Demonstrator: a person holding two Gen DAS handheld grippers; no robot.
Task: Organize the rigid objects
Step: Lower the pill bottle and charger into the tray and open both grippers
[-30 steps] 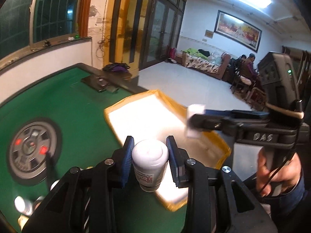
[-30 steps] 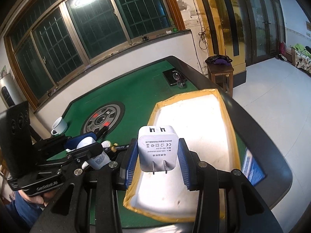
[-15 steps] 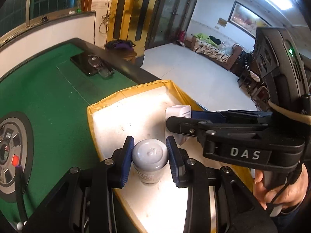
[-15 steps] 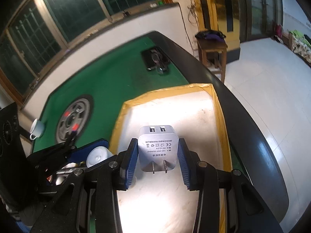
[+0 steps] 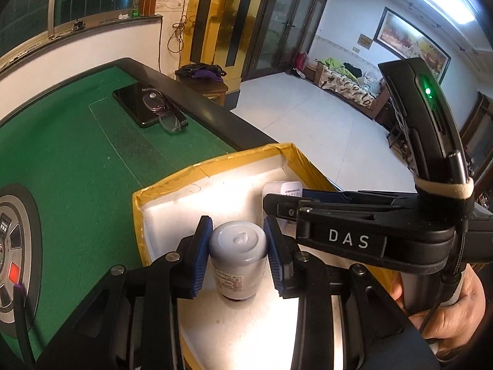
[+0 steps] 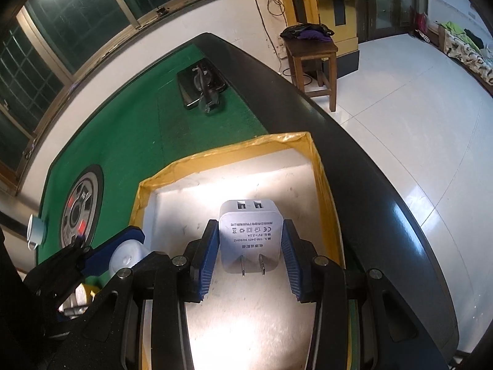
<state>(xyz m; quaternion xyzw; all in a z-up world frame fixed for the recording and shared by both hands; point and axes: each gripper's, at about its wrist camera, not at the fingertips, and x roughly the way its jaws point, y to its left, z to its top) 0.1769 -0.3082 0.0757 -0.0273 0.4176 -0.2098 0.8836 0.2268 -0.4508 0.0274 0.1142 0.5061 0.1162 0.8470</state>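
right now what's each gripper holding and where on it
Left gripper: white bottle, clamped across its sides near the cap. Right gripper: charger, gripped by its two side faces.

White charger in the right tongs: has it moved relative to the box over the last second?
Yes. The white charger has travelled from the box's near edge further in over the foam-lined box, towards its far wall.

Eyeglasses (image 5: 168, 114) lie on a dark phone (image 5: 135, 104).

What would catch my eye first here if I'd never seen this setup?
Two handheld grippers, each clamping something over a white tray with yellow taped edges: the left gripper holds a small white bottle, the right gripper a white USB charger. Behind lies a bright green table with a phone and glasses.
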